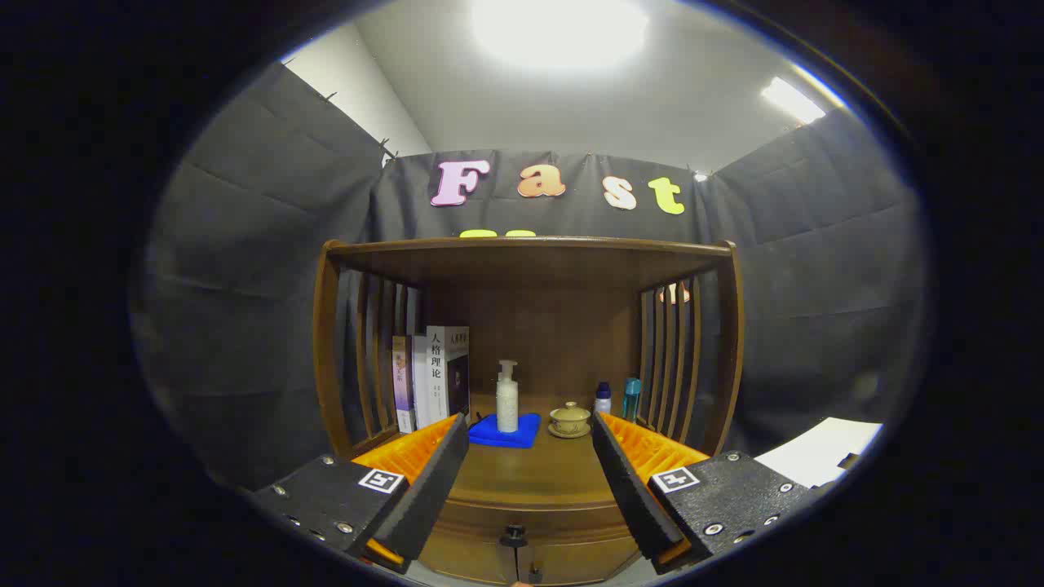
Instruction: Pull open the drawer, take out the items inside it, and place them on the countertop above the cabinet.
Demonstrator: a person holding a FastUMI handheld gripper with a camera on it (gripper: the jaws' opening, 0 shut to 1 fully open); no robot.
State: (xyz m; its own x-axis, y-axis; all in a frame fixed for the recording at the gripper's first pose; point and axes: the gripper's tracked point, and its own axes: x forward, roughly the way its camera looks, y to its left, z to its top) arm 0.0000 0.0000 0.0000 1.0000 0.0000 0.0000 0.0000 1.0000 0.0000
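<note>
The books (431,377) stand at the left of the countertop (522,477), under the shelf; next comes the pump bottle (507,398) on a blue cloth (506,432), then the little lidded cup (569,419), then two small bottles (617,399) at the right; the gripper (530,481) has its fingers wide apart with nothing between them; the drawer (522,546) sits low, just below the fingers, and looks closed, with its dark knob (514,536) in the middle; I think the first step is in hand: the fingers need to dip down and close on that knob, then pull.

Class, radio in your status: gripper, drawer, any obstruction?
Gripper open, nothing held. Drawer shut, knob low between the fingers. Pump bottle and lidded cup on the countertop.
</note>
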